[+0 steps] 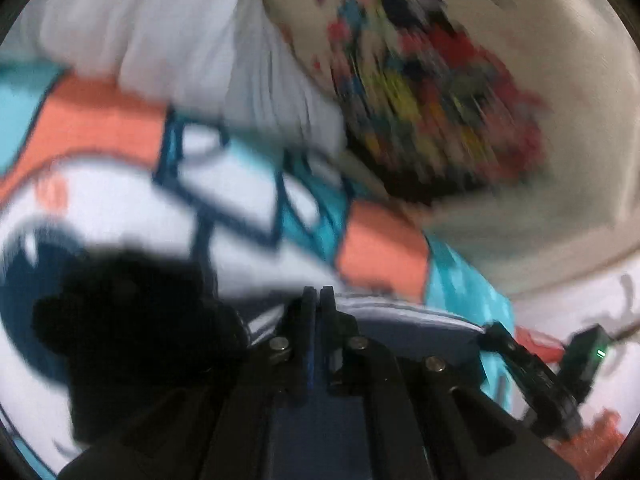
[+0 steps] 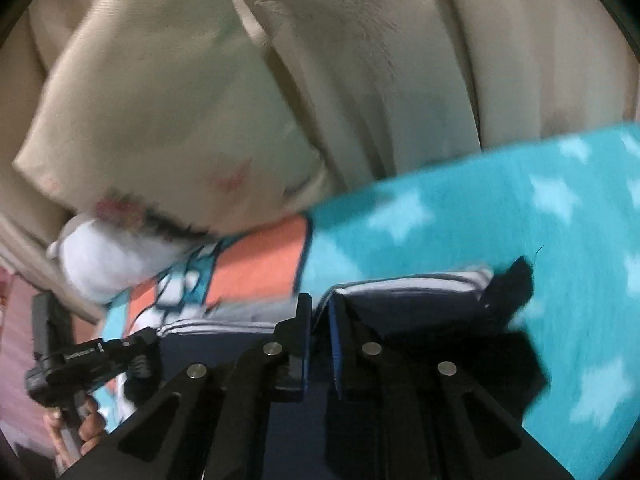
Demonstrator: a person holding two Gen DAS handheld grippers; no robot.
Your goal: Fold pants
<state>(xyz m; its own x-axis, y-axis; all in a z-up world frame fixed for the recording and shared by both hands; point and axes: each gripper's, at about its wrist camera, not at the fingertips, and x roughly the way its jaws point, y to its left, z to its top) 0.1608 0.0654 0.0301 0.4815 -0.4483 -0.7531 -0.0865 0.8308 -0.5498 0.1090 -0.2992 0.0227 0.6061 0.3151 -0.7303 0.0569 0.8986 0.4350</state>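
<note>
Left wrist view, heavily blurred.
- Left hand-held gripper (image 1: 319,292): sitting at lower centre of the frame, fingers drawn narrow, pinching a dark navy fold of the pants (image 1: 400,320) with a white-striped edge.
- Pants: running from the fingertips toward the lower right of the frame, white stripes showing along the upper edge, navy cloth filling the gap below the fingers.
- Blanket (image 1: 132,184): lying under the pants, showing teal, orange and white cartoon print across the left and centre of the frame.
- White pillow (image 1: 160,32): occupying the upper left.
- Cream pillow (image 1: 540,100) with a multicoloured print: occupying the upper right.
- Right hand-held gripper (image 1: 536,372): appearing at the lower right edge, black, beside a small green light; finger spacing impossible to tell here.

Right wrist view, blurred.
- Right hand-held gripper (image 2: 320,304): sitting at lower centre, fingers narrow, clamping the navy cloth of the pants (image 2: 408,300).
- Pants: spreading left and right of the fingertips, striped edge on top, lying on the blanket (image 2: 500,220), teal with pale stars at the right of the frame.
- Left hand-held gripper (image 2: 144,340): showing at lower left, touching the striped edge.
- Hand (image 2: 86,428): gripping a handle at the lower left corner.
- Cream curtain (image 2: 400,60): hanging across the upper frame.
- Cream pillow (image 2: 160,120): leaning at upper left.
</note>
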